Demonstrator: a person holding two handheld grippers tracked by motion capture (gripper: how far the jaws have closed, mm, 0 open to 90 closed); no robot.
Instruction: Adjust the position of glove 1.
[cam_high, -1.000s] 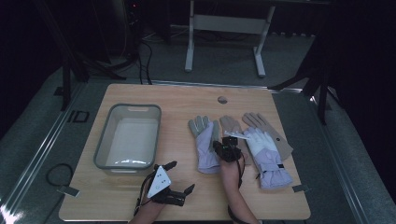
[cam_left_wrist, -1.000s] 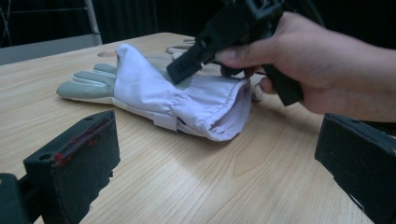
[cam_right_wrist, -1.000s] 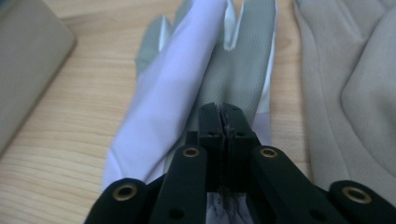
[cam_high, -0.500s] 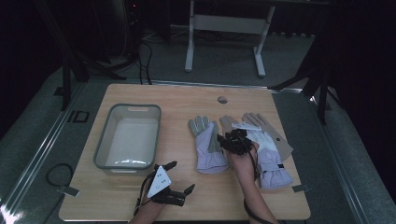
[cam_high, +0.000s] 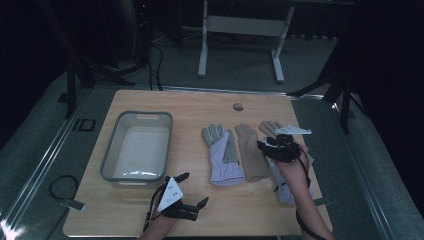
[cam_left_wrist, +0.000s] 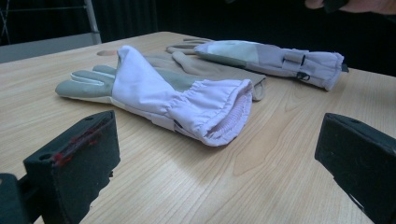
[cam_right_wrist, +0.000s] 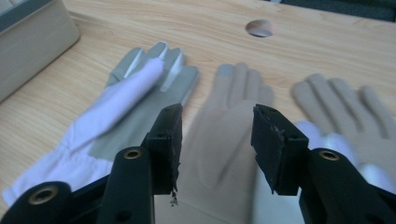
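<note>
Three gloves lie palm-up in a row on the wooden table (cam_high: 200, 107). A grey and lavender glove (cam_high: 222, 155) (cam_right_wrist: 135, 93) (cam_left_wrist: 159, 88) is on the left, a tan glove (cam_high: 250, 152) (cam_right_wrist: 229, 107) in the middle, and a tan and lavender glove (cam_high: 287, 185) (cam_right_wrist: 345, 112) on the right. My right gripper (cam_high: 267, 145) (cam_right_wrist: 217, 116) hovers over the tan glove. Its jaws have just been opening and nothing is between them. My left gripper (cam_high: 195, 189) (cam_left_wrist: 217, 154) rests wide open near the front edge, facing the lavender cuff.
A grey plastic tub (cam_high: 135, 150) (cam_right_wrist: 32, 28) stands on the left half of the table. A round hole (cam_high: 238, 106) marks the far middle of the tabletop. Dark floor and a metal frame (cam_high: 240, 25) lie beyond the far edge.
My right gripper has risen and shifted right, away from the spot between the lavender and tan gloves, and its jaws have parted. The left gripper has stayed put.
</note>
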